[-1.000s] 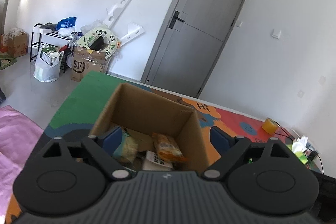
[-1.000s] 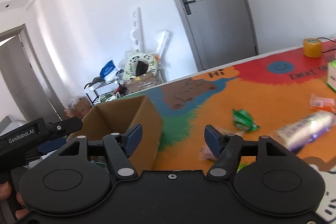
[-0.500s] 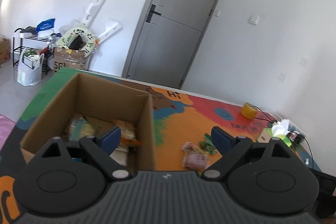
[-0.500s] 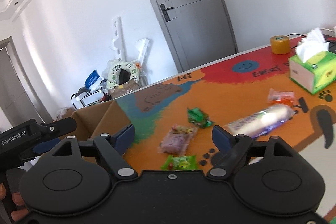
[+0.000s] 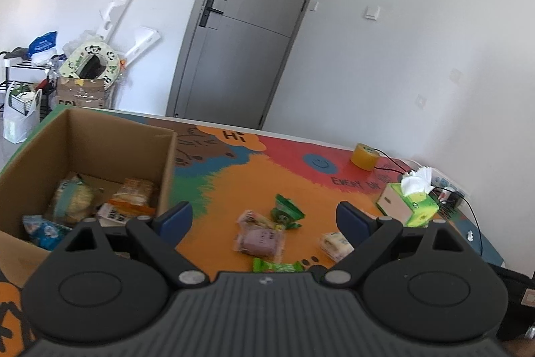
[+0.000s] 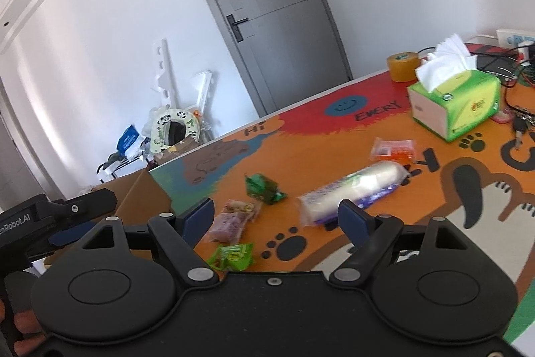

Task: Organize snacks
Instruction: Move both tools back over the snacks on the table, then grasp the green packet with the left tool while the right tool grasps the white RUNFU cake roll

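An open cardboard box [image 5: 117, 136] stands at the left of the colourful table mat and holds several snack packets [image 5: 130, 196]. Loose snacks lie on the mat: a purple packet [image 5: 260, 240] [image 6: 230, 223], a dark green packet [image 5: 284, 211] [image 6: 262, 189], a light green packet [image 6: 232, 256], a long white-purple roll [image 6: 354, 189] and an orange packet [image 6: 394, 149]. My left gripper [image 5: 264, 219] is open and empty, above the purple packet beside the box. My right gripper [image 6: 276, 216] is open and empty, above the loose snacks. The left gripper also shows in the right wrist view [image 6: 60, 216].
A green tissue box [image 6: 458, 102] and a yellow tape roll [image 6: 403, 66] stand at the far right of the table, with cables and keys [image 6: 518, 122] beyond. A grey door [image 5: 247, 32] and floor clutter [image 5: 87, 69] lie behind the table.
Both grippers have swung right, from over the box toward the loose snacks on the mat. Both stay open and empty.
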{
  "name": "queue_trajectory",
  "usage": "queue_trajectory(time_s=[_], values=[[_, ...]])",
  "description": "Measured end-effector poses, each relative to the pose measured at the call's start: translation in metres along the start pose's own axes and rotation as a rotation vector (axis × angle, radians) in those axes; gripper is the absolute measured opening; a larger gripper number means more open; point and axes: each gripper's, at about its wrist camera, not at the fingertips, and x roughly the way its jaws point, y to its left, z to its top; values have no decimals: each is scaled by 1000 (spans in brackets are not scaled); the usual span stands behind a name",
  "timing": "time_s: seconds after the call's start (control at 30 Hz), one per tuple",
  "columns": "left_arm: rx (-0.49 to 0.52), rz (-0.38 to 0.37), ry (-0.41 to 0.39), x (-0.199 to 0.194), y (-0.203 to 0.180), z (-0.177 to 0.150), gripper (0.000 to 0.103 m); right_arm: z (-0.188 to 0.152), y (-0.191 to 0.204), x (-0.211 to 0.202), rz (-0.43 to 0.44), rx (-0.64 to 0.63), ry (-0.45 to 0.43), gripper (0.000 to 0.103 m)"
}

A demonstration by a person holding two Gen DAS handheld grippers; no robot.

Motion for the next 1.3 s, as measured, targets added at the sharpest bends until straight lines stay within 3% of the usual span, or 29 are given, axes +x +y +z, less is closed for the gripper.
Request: queue_trajectory(time_s=[0.63, 1.2, 1.3], values=[[44, 8, 83, 50, -33, -28, 91, -9, -54, 14, -26, 83, 29, 81], [53, 53, 192, 100, -32, -59, 90, -16, -67, 42, -24, 104, 81, 81], [60, 64, 208, 106, -33, -63, 83, -15, -66, 45, -26, 102, 83, 81]])
